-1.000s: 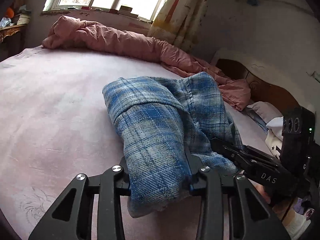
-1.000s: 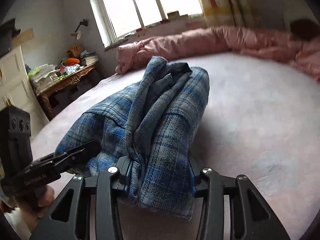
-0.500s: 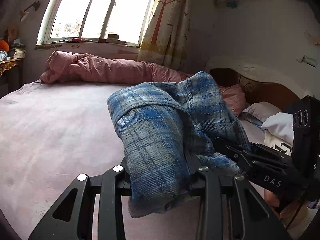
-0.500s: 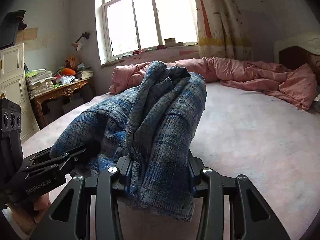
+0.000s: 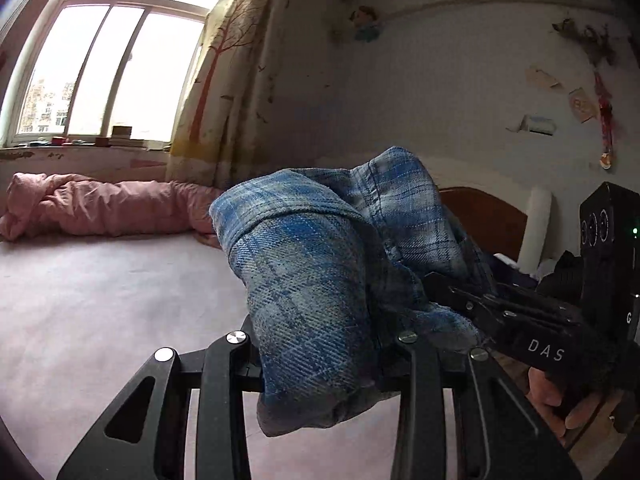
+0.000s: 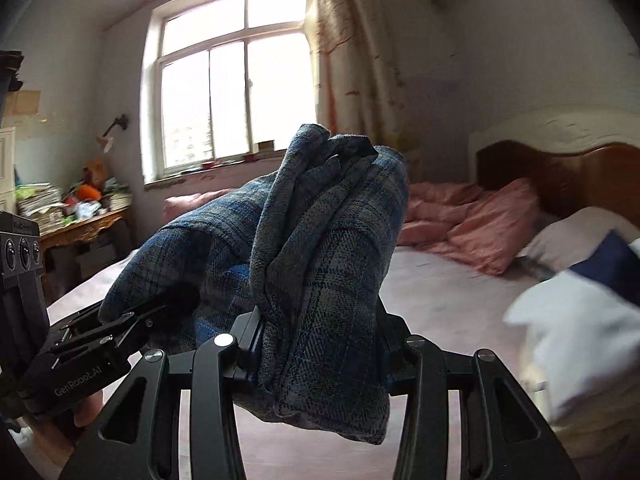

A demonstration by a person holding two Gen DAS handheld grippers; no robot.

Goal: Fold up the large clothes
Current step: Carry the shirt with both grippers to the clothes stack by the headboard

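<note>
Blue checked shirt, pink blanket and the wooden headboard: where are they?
Blue checked flannel shirt (image 5: 316,288), left wrist view: on the thick fold.
Pink crumpled blanket (image 5: 100,208), left wrist view: on its long rolled middle, under the window.
Brown wooden headboard (image 6: 560,176), right wrist view: on the dark panel.

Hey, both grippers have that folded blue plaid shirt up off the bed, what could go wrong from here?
1. The plaid shirt is bunched thick between the left gripper fingers, with loose layers hanging below; the fold may slip apart.
2. The right gripper holds its own end; if the two drift apart, the fold may pull open.
3. White clothes lie close on the bed, so a hanging edge might snag them.
</note>
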